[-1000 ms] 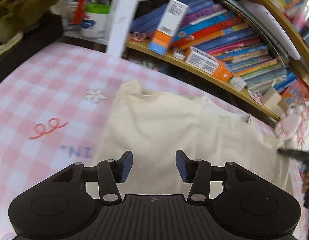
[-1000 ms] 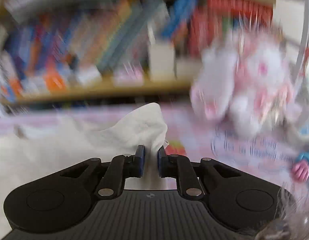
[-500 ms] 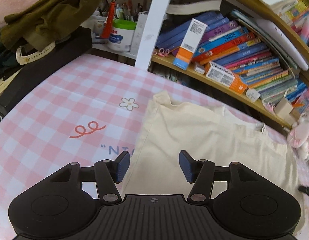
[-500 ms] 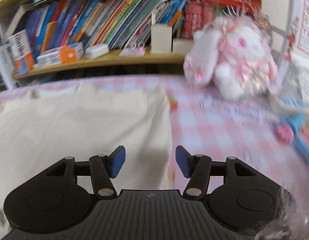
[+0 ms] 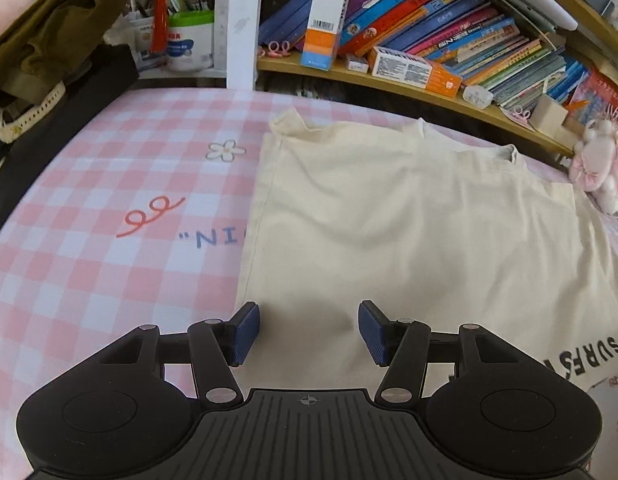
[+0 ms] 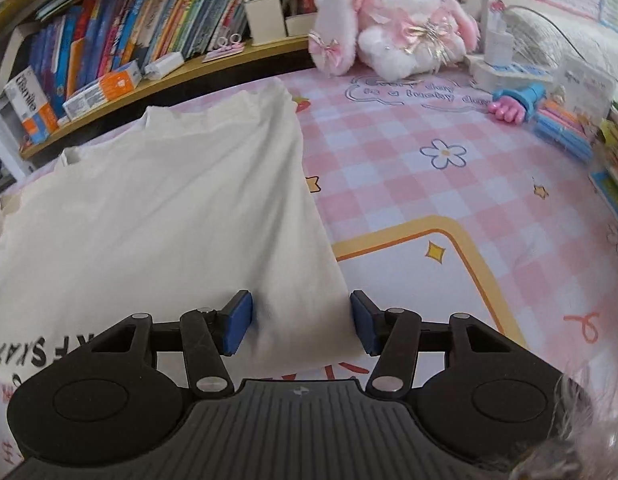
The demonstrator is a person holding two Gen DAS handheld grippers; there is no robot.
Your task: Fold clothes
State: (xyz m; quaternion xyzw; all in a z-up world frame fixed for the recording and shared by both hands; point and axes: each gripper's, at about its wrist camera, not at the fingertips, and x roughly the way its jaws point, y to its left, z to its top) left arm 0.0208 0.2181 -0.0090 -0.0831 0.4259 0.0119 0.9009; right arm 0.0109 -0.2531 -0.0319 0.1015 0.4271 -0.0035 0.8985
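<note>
The cream T-shirt [image 5: 409, 216] lies flat on the pink checked cloth [image 5: 89, 208], its long axis running away from both grippers toward the bookshelf [image 6: 157, 76]; the left gripper [image 5: 308, 330] is wide open and empty above the left edge; the right gripper [image 6: 301, 322], equally open and empty, straddles the right edge, so each hand is near its own side.

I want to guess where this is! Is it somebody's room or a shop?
Probably somebody's room, maybe a child's. A pink checked cloth covers the surface, a bunny plush sits at the back, and a shelf is packed with colorful books.
</note>
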